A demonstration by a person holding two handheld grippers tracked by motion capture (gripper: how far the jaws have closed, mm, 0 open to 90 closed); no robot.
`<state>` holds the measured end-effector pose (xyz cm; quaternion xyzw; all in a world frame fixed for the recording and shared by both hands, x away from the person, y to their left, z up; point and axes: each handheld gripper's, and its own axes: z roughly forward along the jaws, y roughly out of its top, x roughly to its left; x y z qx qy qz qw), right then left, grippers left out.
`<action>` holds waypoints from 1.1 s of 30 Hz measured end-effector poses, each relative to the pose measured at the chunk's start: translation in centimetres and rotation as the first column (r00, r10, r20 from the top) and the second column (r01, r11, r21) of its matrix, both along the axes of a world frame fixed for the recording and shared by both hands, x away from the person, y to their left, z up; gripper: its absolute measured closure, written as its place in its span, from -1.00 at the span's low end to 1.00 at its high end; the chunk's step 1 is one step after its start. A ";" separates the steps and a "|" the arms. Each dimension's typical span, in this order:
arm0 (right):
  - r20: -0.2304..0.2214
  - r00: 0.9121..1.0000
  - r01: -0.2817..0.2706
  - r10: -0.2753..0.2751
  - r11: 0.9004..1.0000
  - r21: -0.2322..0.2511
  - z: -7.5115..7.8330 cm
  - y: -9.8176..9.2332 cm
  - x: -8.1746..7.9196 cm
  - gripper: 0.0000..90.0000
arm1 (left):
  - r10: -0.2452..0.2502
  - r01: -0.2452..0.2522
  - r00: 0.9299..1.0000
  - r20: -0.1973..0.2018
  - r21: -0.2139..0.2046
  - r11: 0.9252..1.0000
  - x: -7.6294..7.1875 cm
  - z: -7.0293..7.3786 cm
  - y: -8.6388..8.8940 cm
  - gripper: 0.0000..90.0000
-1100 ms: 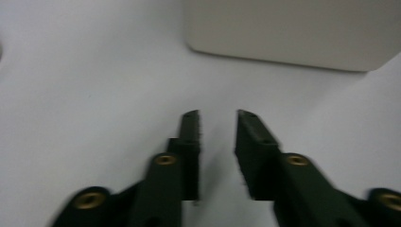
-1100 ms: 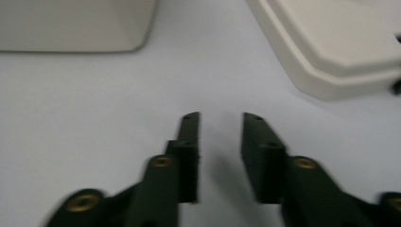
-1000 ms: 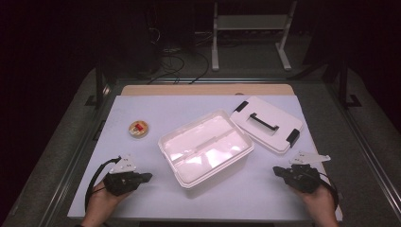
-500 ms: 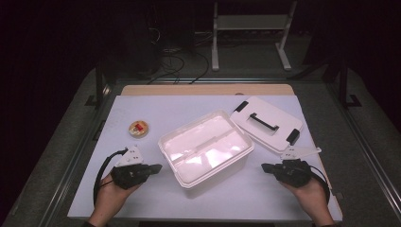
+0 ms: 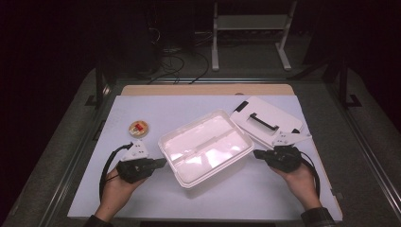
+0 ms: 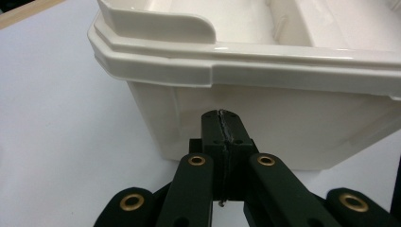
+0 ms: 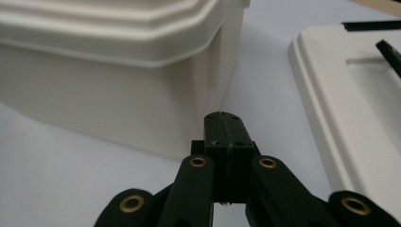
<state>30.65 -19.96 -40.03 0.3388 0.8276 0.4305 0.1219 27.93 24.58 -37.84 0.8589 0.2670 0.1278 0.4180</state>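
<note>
The white bin (image 5: 205, 147) sits between the tongs: left gripper (image 5: 160, 163) and right gripper (image 5: 257, 153) both point at its sides, jaws pressed together, empty (lid (image 5: 265, 121) lies beyond the right one).

An open white box (image 5: 205, 147) sits mid-tabletop (image 5: 156, 111), its lid (image 5: 265, 124) lying just beside its far right corner. The left gripper (image 5: 163, 162) and right gripper (image 5: 256, 152), both closed, point at its ends; a small round dish (image 5: 138, 127) lies far left.
</note>
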 end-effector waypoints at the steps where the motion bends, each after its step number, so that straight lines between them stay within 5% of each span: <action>1: 0.002 1.000 -0.006 0.006 1.000 -0.002 0.0 0.2 0.3 0.99 | 0.000 0.000 1.000 -0.001 0.003 1.000 0.1 0.0 -0.1 0.99; 10: 0.017 0.999 -0.028 0.028 1.000 0.008 -0.2 1.2 2.1 0.99 | 0.017 -0.017 1.000 -0.002 0.011 1.000 0.6 -0.1 0.2 0.99; 33: 0.007 0.997 -0.080 0.080 0.996 0.035 0.1 1.4 1.0 0.99 | 0.076 -0.076 0.997 0.001 0.028 0.997 4.3 0.1 0.4 0.99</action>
